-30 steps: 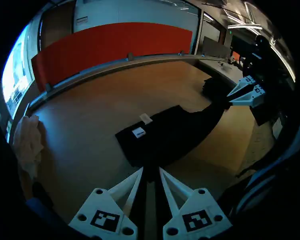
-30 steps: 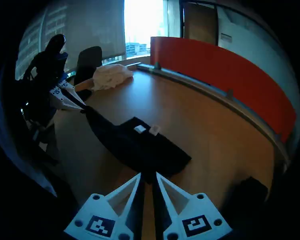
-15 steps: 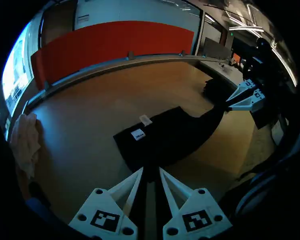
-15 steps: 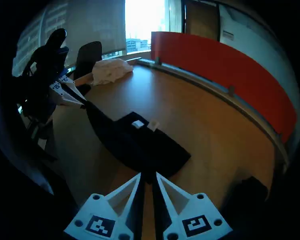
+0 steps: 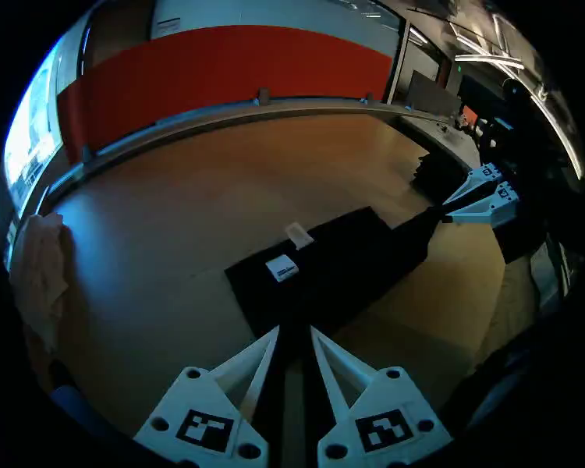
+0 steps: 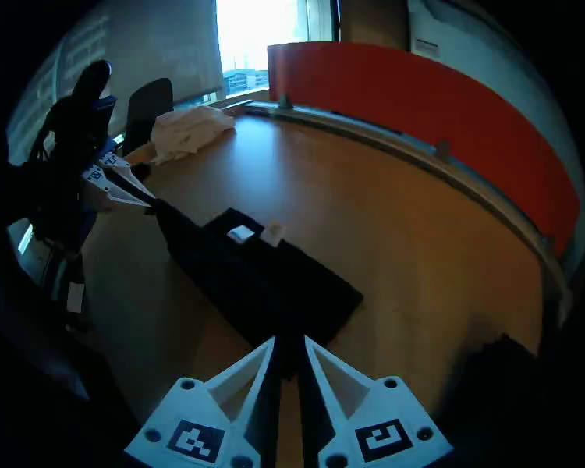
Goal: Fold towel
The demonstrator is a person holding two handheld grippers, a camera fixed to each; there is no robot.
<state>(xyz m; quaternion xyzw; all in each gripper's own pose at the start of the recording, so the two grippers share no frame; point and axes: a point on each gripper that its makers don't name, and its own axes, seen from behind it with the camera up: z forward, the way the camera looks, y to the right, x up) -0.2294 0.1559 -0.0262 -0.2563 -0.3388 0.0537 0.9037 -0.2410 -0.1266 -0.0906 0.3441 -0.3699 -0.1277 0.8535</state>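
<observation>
- Left claw [image 5: 292, 351] and right claw [image 6: 290, 355] are each pinched narrow on a corner of the towel [image 5: 339, 265].
- Risk: the bite looks thin, so a corner could slip out mid-lift and the fold would land crooked. Uneven pulling would skew it too.
- The towel's dark and mostly flat on the bench [image 5: 175, 203] ahead of both claws. Its near edge looks lifted between them, and two white tags [image 5: 281, 268] sit on top.

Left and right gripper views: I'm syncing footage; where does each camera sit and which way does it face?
Left gripper view: on the left gripper, own fingers at bottom, facing over the black towel toward the right gripper and red partition.
Right gripper view: on the right gripper, own fingers at bottom, facing over the towel toward the left gripper and window.
Shared: towel, table, partition, both grippers.
</observation>
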